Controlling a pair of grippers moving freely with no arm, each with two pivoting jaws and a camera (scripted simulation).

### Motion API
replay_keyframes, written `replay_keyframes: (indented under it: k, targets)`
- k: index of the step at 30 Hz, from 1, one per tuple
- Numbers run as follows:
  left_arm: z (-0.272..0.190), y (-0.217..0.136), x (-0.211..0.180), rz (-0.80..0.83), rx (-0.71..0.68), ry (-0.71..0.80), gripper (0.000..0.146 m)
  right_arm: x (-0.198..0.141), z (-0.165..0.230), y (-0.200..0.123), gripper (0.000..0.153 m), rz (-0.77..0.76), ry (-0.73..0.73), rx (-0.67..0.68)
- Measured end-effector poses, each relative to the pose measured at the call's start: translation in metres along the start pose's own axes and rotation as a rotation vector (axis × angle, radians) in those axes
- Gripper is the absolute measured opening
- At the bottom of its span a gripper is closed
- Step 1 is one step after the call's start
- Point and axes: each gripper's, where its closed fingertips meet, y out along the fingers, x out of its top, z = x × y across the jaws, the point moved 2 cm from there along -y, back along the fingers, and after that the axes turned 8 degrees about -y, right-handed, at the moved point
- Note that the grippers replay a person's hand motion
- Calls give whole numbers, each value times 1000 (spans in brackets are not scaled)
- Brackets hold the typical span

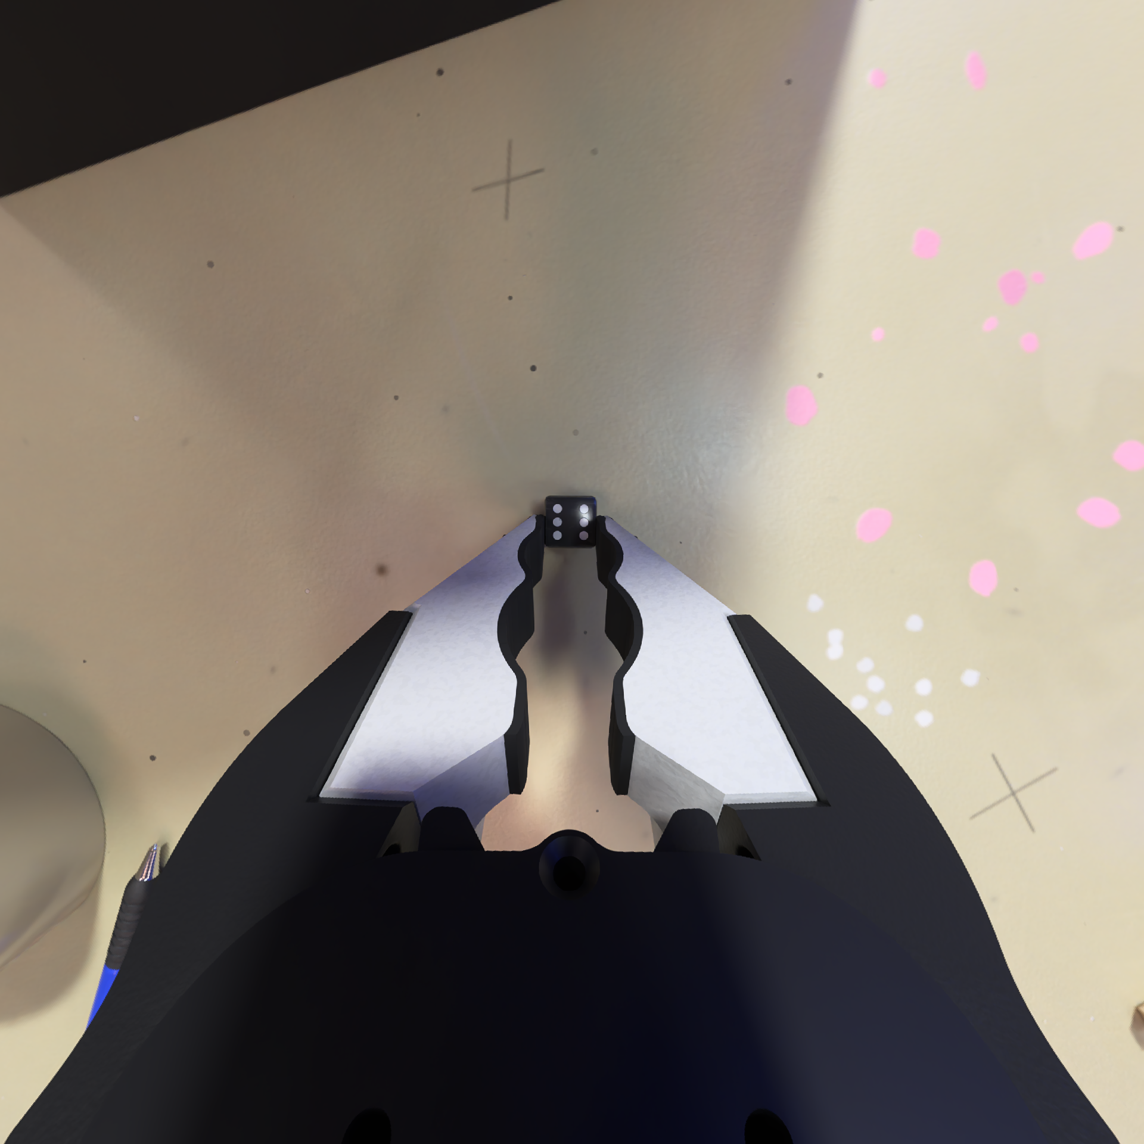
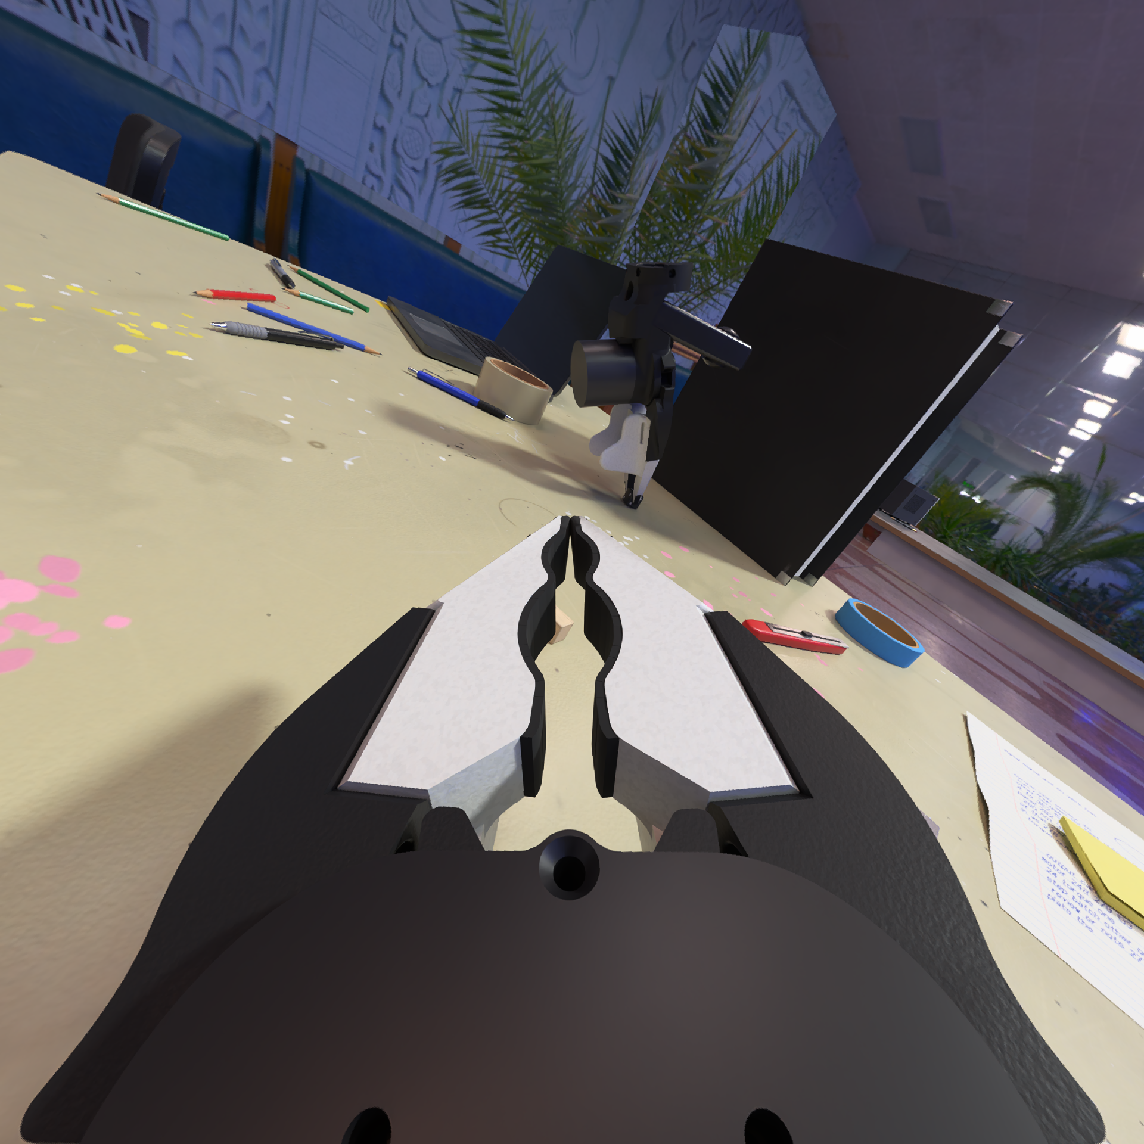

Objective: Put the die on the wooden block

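Black die (image 1: 570,522) pinched at left gripper (image 1: 571,526) tips, pointing down at table (image 1: 309,371); only right view shows wooden block (image 2: 562,626) behind right gripper (image 2: 570,525), tips closed, empty.

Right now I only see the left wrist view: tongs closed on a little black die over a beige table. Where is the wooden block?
Observer: The right wrist view shows the block, small and pale, on the table, seen through the gap in the right tongs. It sits apart from your left tongs and their die.
Operator: Are the right tongs holding anything?
Observer: No, they are shut and empty.
Operator: Anything lying near the block?
Observer: A red knife and blue tape lie to its right.
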Motion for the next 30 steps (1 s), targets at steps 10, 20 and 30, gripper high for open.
replay_keyframes:
  k: [10, 20, 30]
  targets:
    - [-108, -77, -57, -207, -375, 522, 16, 0, -2, -1, 0, -4, 5, -18]
    - [-202, -111, -173, -84, -446, 1022, 16, 0, -5, -2, 0, 0, 23, -45]
    - [-206, -92, -182, 7, -366, 995, 16, -1, -5, -1, 0, 4, 14, -43]
